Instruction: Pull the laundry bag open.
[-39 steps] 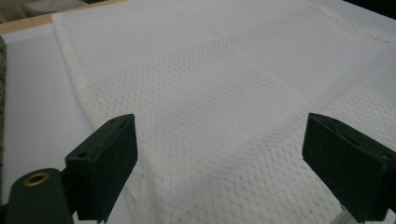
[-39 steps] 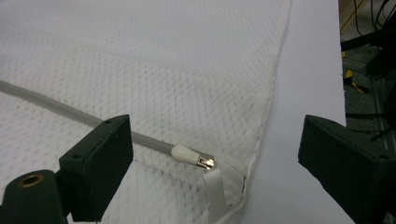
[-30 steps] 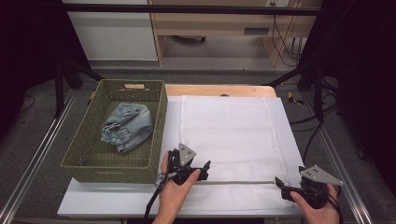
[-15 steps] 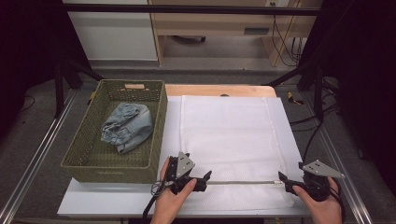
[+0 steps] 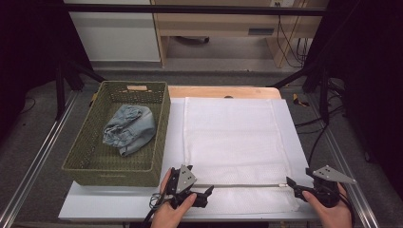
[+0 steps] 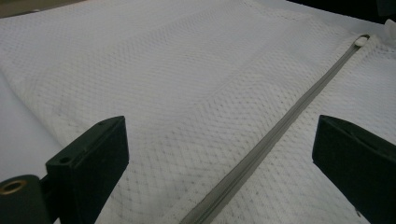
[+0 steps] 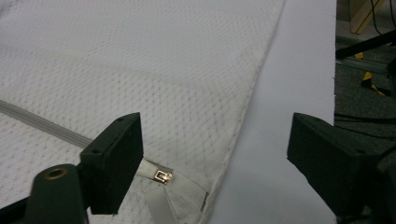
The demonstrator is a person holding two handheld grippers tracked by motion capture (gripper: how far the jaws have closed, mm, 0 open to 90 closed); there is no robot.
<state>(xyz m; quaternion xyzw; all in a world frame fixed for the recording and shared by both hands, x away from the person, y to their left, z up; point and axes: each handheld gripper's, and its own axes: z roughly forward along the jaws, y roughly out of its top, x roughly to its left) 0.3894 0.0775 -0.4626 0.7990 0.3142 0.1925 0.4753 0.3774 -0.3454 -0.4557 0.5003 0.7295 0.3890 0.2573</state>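
Even overhead light, dark surroundings

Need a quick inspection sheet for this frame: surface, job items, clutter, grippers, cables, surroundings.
Surface: white board over a wooden table, flat.
Job's things: white mesh bag spread flat, grey zipper along its near end, pull at the right end. Green basket to the left, holding bundled denim.
Clutter: nothing seen.
Grippers: left gripper open over the zipper's left part; right gripper open, by the pull and the bag's corner; neither holds anything.
Cables: one trails from the left gripper; more hang by the far right.
Surroundings: grey floor, metal rails, black stands, wooden furniture behind.
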